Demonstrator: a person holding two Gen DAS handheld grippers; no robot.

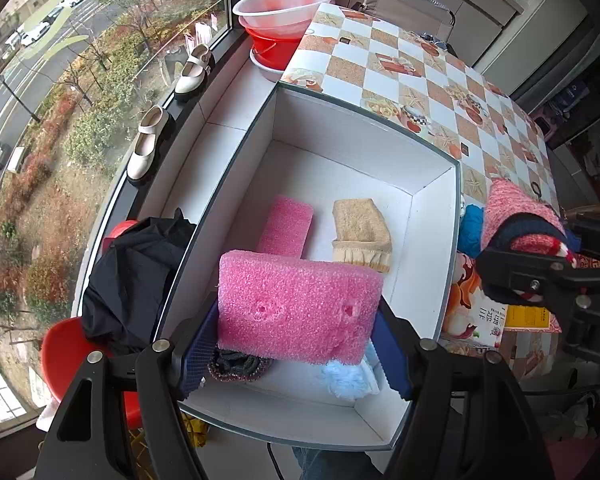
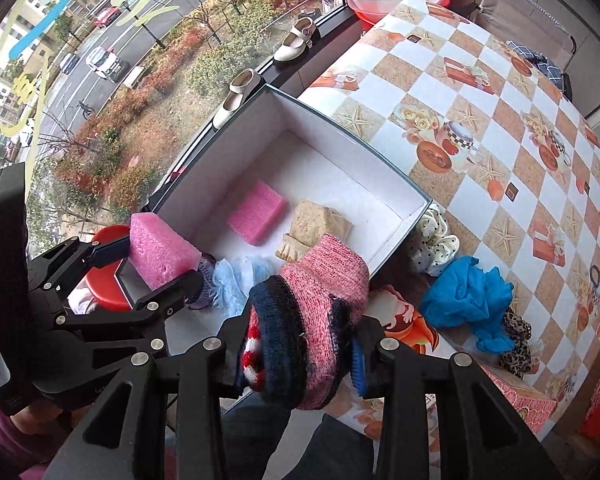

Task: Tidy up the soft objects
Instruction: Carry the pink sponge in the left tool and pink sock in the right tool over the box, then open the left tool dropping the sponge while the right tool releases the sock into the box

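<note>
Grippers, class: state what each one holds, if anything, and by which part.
The left gripper clamps the pink foam block by its two short ends. The right gripper squeezes the pink knitted sock at its navy-striped cuff end.

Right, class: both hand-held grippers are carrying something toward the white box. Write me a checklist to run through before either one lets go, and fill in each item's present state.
1. Left hand-held gripper grips the pink foam block: ok.
2. Right hand-held gripper grips the pink knitted sock: ok.
3. Foam block is over the white box: ok.
4. Sock is over the box: not ok, it looks to hang over the near right wall.
5. Free floor at the far end, beyond the small pink sponge and tan cloth: ok.
6. Spot under the foam block is free: not ok, a dark knit piece and light blue fluff lie there.
</note>
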